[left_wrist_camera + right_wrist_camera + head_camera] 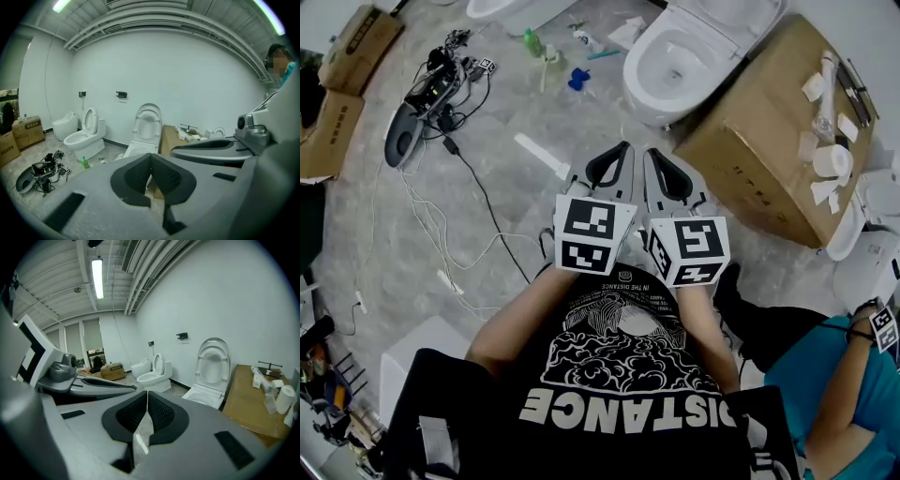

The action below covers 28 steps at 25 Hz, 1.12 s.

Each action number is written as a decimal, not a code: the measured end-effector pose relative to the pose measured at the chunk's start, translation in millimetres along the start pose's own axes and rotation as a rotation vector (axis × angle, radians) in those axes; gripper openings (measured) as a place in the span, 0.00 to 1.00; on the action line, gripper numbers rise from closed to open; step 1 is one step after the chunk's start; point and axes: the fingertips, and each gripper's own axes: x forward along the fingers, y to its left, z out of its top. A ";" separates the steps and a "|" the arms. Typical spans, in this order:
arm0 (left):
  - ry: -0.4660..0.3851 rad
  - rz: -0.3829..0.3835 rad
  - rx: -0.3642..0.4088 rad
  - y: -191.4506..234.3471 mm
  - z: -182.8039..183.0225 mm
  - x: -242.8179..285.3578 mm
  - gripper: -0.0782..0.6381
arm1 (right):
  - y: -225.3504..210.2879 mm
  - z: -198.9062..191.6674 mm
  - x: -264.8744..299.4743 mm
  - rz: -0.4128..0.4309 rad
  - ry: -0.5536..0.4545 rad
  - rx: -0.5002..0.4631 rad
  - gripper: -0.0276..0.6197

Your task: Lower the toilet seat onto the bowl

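A white toilet [673, 70] stands on the floor at the top of the head view, its bowl uncovered and its seat and lid [727, 23] raised against the tank. In both gripper views the seat [146, 123] [213, 361] stands upright over the bowl [205, 397], still well ahead of the jaws. My left gripper [625, 147] [151, 155] and right gripper [648, 154] [147, 394] are held side by side, pointing at the toilet. Both are shut with nothing between the pads.
A large cardboard box [764, 141] carrying paper rolls and tools stands right of the toilet. A second toilet [86, 136] is further left by the wall. Cables and a device [431, 94] lie on the floor at left, with bottles [532, 42] nearby. Another person [834, 394] is at lower right.
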 end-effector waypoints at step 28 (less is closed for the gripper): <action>-0.020 -0.134 -0.004 125.4 57.2 61.9 0.12 | 11.9 66.8 135.5 -0.133 -0.003 0.006 0.07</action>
